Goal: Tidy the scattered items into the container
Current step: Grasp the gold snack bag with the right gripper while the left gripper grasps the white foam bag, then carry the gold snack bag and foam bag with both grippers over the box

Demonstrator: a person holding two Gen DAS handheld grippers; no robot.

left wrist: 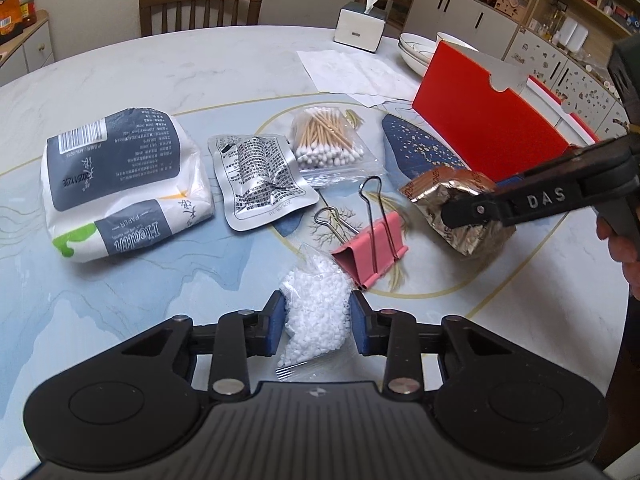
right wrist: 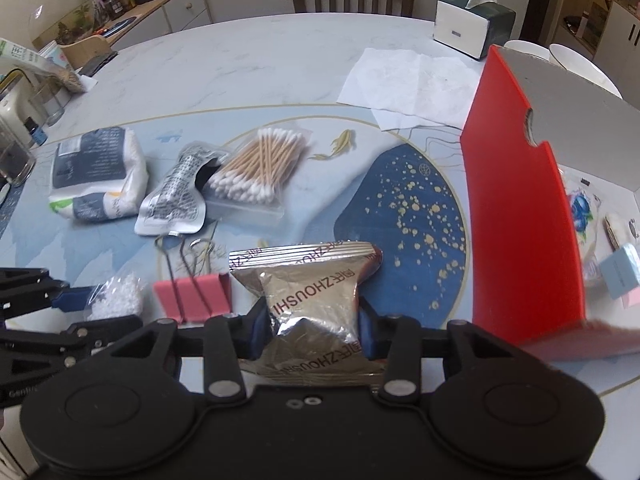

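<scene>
Across a round marble-look surface (left wrist: pixel 200 68) printed with blue hills, a gold ring and a gold-speckled navy patch, the loose items lie scattered; a wooden chair (left wrist: pixel 201 8) stands at the far edge, with a tissue box (left wrist: pixel 362 26), white bowls (left wrist: pixel 416 50) and shelved cabinets (left wrist: pixel 560 20) behind. A white and grey tissue pack (left wrist: pixel 120 184) reads "Health" and "PAPER". Beside it lie a silver foil sachet (left wrist: pixel 260 180) covered in small print too fine to read, and a clear bag of wooden cotton swabs (left wrist: pixel 328 140). A pink binder clip with wire handles (left wrist: pixel 372 252) sits near the middle.

The left gripper (left wrist: pixel 318 324) has its blue pads pressed against both sides of a clear bag of small white beads (left wrist: pixel 316 308), which still rests on the surface. The right gripper (right wrist: pixel 312 332), its arm marked "DAS" in the left view, is clamped on a crinkled gold foil packet (right wrist: pixel 312 292) printed "ZHOUSHI", just right of the clip. The red open cardboard box (right wrist: pixel 520 220), the container, stands close to the right of that packet, with a few items already inside.
</scene>
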